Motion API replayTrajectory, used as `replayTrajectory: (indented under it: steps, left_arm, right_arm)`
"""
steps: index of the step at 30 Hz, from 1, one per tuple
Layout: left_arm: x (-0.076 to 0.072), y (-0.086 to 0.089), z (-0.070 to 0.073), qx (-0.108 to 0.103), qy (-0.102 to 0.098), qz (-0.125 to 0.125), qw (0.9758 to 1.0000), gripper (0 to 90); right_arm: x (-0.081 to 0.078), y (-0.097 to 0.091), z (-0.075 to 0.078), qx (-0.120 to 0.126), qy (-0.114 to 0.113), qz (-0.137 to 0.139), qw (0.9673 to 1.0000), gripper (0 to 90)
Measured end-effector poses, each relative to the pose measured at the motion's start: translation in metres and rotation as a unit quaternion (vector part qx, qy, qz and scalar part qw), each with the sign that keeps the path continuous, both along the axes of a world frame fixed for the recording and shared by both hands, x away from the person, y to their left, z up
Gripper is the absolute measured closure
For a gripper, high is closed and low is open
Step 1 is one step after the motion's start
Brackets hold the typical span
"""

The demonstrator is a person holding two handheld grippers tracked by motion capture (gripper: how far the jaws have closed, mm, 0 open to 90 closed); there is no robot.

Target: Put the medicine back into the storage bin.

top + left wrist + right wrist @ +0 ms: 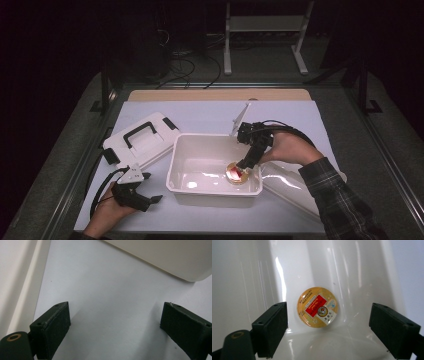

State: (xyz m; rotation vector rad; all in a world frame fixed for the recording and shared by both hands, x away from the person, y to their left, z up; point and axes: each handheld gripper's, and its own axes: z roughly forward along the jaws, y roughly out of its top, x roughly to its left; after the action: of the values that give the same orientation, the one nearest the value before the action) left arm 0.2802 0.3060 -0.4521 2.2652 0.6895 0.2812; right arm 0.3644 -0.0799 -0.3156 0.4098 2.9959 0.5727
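high view overhead, 2 gripper close-ups

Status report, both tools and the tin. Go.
Right tool open inside white tub, jaws astride round gold tin, not touching. Left tool open, over bare table beside tub. Nothing in the way.

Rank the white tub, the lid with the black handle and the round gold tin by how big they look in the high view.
1. White tub, the largest.
2. Lid with the black handle, smaller, though the tub hides one corner.
3. Round gold tin, by far the smallest, lying inside the tub under the right gripper.
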Motion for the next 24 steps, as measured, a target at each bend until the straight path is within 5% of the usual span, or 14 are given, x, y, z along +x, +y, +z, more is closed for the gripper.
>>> replayTrajectory:
  steps: [6,13,24]
  left_arm:
    - [0.000,0.000,0.000,0.000,0.000,0.000,1.0000,8.2]
    - [0.000,0.000,0.000,0.000,0.000,0.000,1.0000,8.2]
    - [0.000,0.000,0.000,0.000,0.000,0.000,1.0000,8.2]
  right_arm:
    - [-0.004,-0.021,0.020,0.039,-0.020,-0.025,0.9987,16.7]
    - [-0.010,-0.043,0.034,0.055,-0.033,-0.052,0.9966,18.5]
    - [-0.020,-0.085,0.033,0.063,-0.043,-0.104,0.9917,21.4]
